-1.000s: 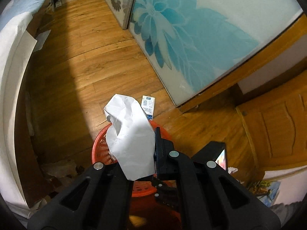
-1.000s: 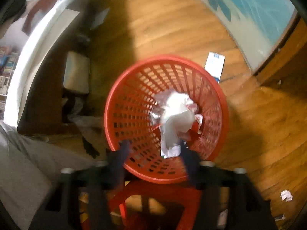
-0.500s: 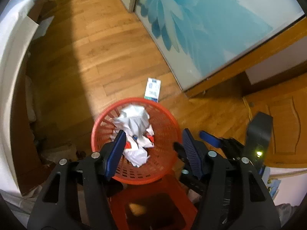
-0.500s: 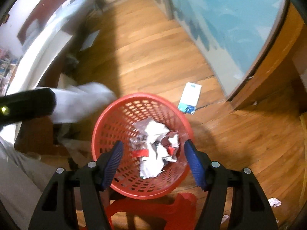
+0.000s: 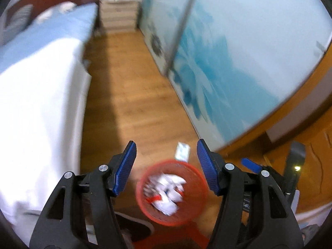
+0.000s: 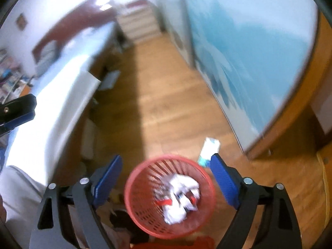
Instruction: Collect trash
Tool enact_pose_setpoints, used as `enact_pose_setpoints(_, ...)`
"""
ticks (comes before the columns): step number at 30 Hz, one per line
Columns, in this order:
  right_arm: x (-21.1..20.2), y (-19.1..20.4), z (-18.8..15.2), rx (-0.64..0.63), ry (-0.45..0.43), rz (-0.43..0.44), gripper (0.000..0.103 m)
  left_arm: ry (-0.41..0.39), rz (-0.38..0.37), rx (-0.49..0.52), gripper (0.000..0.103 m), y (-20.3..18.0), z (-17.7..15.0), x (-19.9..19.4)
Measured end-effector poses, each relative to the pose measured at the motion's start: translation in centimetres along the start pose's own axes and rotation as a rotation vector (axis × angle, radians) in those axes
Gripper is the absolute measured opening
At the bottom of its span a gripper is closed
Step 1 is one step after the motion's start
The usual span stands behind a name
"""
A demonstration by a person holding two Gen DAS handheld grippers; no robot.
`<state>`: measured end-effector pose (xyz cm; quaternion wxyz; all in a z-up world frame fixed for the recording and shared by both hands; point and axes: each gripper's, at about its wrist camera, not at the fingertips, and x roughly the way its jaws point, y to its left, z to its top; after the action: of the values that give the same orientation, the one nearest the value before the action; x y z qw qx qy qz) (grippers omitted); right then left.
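Wood floor (image 5: 132, 103) | red basket (image 6: 132, 188) holds crumpled paper (image 6: 180, 195) | no legible writing

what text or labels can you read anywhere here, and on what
None can be read.
The small white and blue carton on the floor beyond the red basket has printing, but it is too blurred to make out.
The crumpled trash in the basket shows red and blue marks, also unreadable.
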<state>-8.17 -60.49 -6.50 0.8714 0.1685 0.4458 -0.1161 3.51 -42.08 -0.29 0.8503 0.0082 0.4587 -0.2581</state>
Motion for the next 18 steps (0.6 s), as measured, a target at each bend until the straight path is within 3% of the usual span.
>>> enact_pose_setpoints(5, -3.0, 8.7, 2.8, -0.104, -0.089, 0.119, 0.095, -0.142, 0.101, -0.075, 0.061, 6.5, 0.2, -6.8)
enact_pose_setpoints(9, -5.0, 17.2, 3.9, -0.187, -0.14, 0.233, 0.096, -0.239, 0.198, -0.162, 0.061, 12.5, -1.6, -11.9)
enact_pose_setpoints(14, -6.8, 26.8, 2.8, -0.279, -0.199, 0.355, 0.096, -0.326, 0.288, -0.267, 0.062, 18.6, -5.6, -16.6)
enact_pose_setpoints(18, -7.7, 34.5, 0.4, -0.397, -0.217, 0.397, 0.096, -0.381, 0.334, -0.31, 0.062, 22.5, -8.7, -19.0)
